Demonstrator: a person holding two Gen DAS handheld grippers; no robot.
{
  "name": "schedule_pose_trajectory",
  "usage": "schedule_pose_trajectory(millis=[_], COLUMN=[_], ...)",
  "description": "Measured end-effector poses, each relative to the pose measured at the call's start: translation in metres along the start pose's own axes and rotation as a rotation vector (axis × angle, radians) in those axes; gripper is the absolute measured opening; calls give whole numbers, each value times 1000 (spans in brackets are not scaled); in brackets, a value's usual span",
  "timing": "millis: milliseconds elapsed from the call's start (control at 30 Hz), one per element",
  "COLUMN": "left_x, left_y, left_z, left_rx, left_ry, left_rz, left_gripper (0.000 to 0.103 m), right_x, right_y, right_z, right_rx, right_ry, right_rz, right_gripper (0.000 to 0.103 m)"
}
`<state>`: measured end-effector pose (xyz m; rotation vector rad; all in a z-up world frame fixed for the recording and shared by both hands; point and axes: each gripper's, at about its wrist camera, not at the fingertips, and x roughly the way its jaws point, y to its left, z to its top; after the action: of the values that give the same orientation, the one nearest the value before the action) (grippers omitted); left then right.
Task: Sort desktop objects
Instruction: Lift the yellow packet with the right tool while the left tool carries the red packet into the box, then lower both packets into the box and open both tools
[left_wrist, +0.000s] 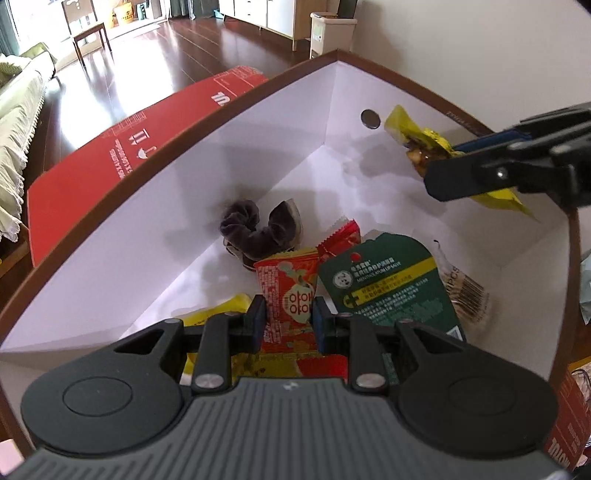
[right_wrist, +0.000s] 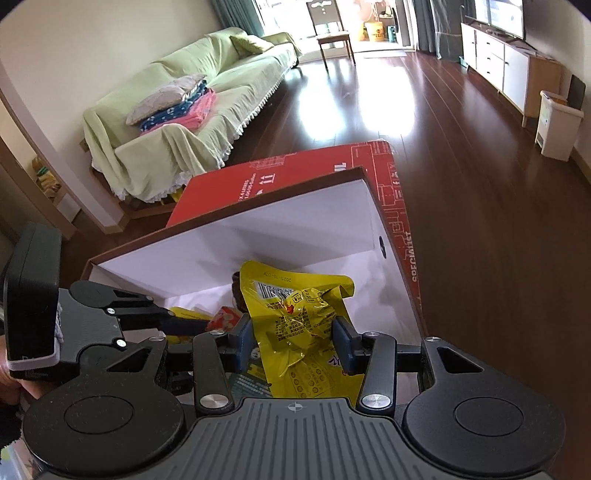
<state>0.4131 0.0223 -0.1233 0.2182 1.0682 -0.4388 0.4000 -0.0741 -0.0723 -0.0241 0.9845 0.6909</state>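
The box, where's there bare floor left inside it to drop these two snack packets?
Bare white floor of the box lies in the far corner behind the grey scrunchie, and along the left wall beside it. The near end is crowded: red packet in the left gripper, green card; yellow packet in the right gripper.

Left gripper (left_wrist: 289, 319): angled steeply down, pads pressed on red snack packet (left_wrist: 291, 295), jaws narrow, closed on it. Seen from right wrist view, left gripper (right_wrist: 199, 325) enters from left side, camera housing at rear; what looks like part of a hand behind it, too dark to confirm.

Right gripper (right_wrist: 293, 341): angled down, jaws moderately apart, pads clamping crumpled yellow packet (right_wrist: 299, 310). From left wrist view, right gripper (left_wrist: 454, 166) reaches in from right edge, holding same packet aloft.
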Motion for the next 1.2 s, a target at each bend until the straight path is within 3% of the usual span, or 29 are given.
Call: schedule_pose_trajectory(millis=[367, 600, 1200], left_x=[-5, -15, -21], left_y=[7, 21, 44], left_z=[3, 7, 4], left_rx=[10, 3, -35], left_ry=[10, -8, -7], left_rz=[26, 52, 57], left_gripper=[24, 24, 24], right_x=[11, 27, 97], right_y=[2, 11, 28], right_z=[5, 6, 21], right_rx=[-13, -42, -187], right_ry=[5, 17, 84], right_rz=[-28, -101, -143], right_gripper=[44, 44, 44])
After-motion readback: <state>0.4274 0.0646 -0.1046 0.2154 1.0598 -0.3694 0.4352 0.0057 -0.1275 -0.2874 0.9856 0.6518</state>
